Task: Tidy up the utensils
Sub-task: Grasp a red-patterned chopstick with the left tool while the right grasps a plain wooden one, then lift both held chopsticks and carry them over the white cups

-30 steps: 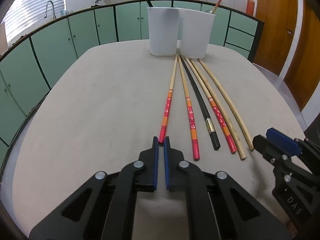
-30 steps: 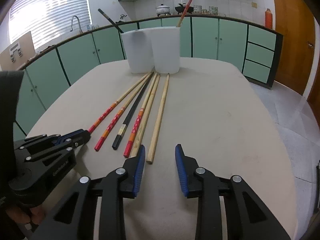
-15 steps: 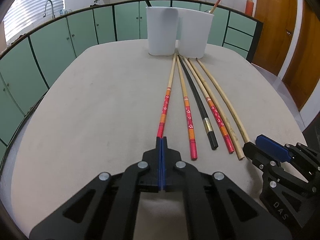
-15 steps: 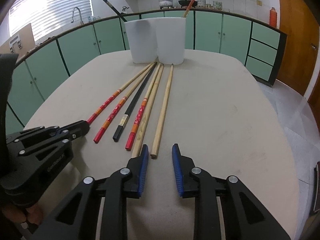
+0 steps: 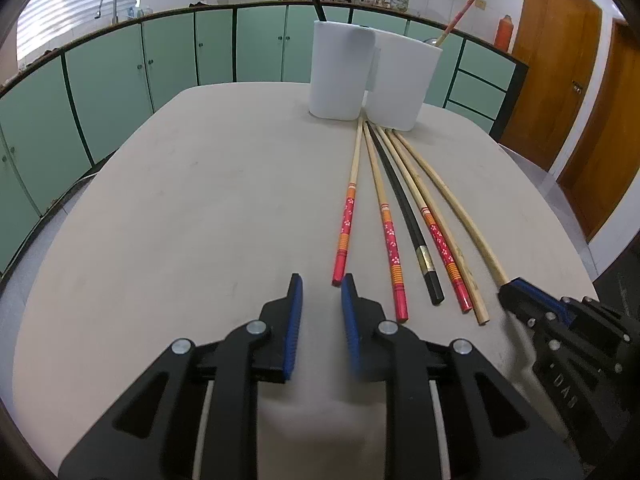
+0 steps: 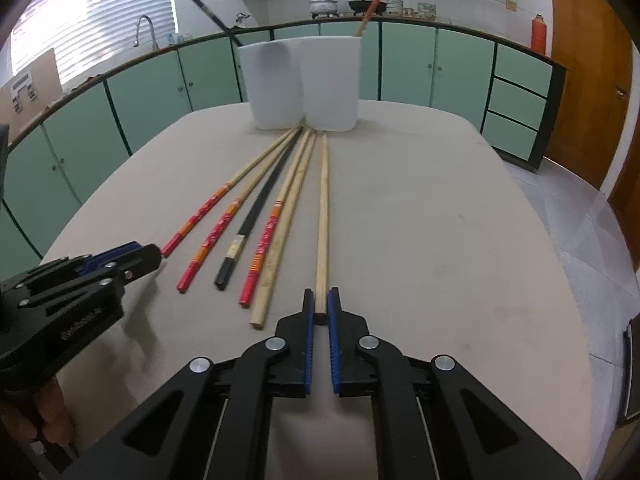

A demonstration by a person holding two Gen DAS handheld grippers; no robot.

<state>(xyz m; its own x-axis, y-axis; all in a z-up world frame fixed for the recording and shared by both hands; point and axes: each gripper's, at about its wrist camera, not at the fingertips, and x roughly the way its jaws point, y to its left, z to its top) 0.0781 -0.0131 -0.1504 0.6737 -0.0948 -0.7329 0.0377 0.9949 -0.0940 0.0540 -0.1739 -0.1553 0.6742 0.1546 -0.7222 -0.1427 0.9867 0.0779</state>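
On the beige table [image 5: 200, 200], six chopsticks fan out from two white cups [image 5: 340, 76] standing at twelve o'clock. Going left to right, the left gripper [image 5: 320, 286] sits at seven o'clock of the fan; its jaws are opening, nothing is between them, and the red chopstick [image 5: 345, 232] ends just beside the right pad, not inside the gap. Next lie two more red-ended sticks, a black one [image 5: 404, 216] and a plain one. At five o'clock the right gripper [image 6: 320, 304] is pinched on the near end of the outermost bamboo stick [image 6: 322, 208], which still lies flat. To lift well, I would raise that end slowly, keep the pinch firm so the stick does not pivot, and swing clear of its neighbour before carrying it to a cup. The left claw needs re-centring over the red tip first.
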